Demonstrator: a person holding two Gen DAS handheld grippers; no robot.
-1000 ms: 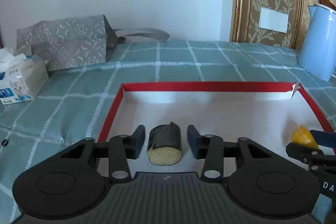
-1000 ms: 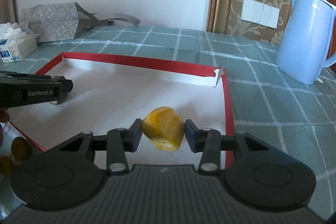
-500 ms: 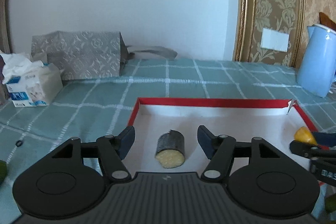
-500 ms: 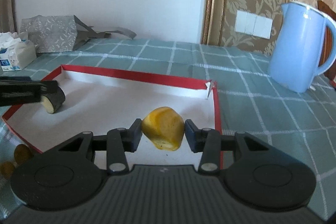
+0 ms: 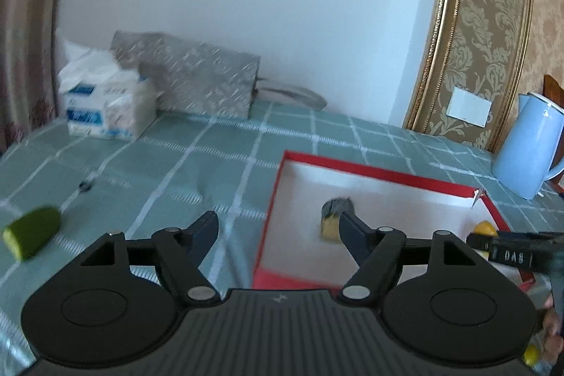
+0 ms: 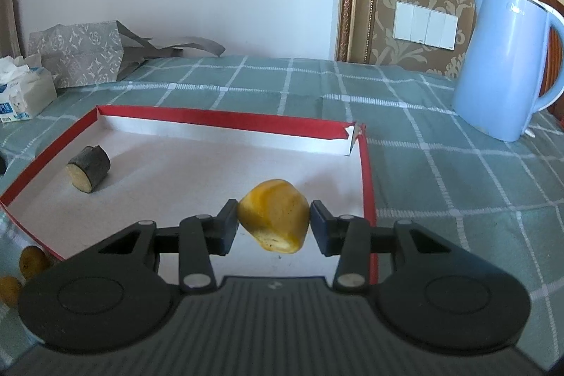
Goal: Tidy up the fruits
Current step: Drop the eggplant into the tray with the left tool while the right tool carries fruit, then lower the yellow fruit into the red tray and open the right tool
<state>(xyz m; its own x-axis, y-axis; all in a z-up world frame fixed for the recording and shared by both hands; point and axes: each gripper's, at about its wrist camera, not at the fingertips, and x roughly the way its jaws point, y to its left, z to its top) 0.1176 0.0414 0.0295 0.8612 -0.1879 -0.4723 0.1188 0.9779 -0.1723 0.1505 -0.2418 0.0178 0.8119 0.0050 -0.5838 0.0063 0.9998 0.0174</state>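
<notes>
The right gripper [image 6: 274,223] clenches its fingers on a yellow fruit piece [image 6: 274,214], hanging above the red-rimmed box [image 6: 225,120] near its right wall. At ten o'clock in the box lies a dark-skinned banana chunk [image 6: 89,168]. The left gripper [image 5: 276,226] is opening, fingers empty. A green fruit piece [image 5: 31,231] lies on the counter [image 5: 176,164] at nine o'clock.
</notes>
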